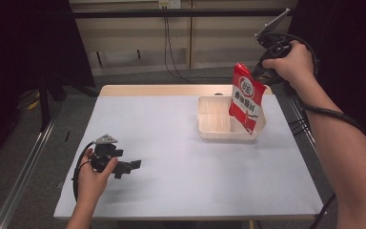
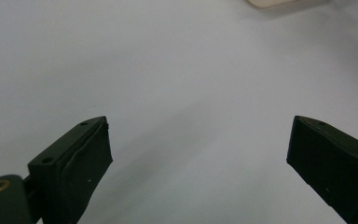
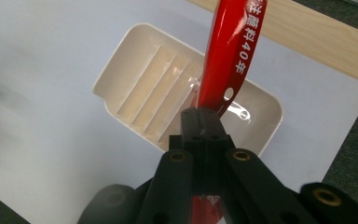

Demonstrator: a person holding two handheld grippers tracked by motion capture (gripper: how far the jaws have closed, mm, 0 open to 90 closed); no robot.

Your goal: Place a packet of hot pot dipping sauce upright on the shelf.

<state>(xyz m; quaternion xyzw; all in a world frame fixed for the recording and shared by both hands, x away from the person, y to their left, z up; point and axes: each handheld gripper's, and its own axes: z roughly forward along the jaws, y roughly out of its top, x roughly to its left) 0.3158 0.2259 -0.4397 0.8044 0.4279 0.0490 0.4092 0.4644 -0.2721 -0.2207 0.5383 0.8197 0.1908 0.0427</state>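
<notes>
Packet pinched at top edge by right gripper, dangling over tray; likely light, floppy, slippery. Left gripper spread wide, empty, near table.

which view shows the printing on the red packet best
The high view: the red packet faces the camera, label visible, hanging from the right gripper over the white tray. The right gripper view sees it nearly edge-on; the left gripper view looks at the table.

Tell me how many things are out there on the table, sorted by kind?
Red snack packets: 1, held above the tray
White trays: 1
Handheld grippers: 2, the left gripper and the right gripper
Total: 4
</notes>
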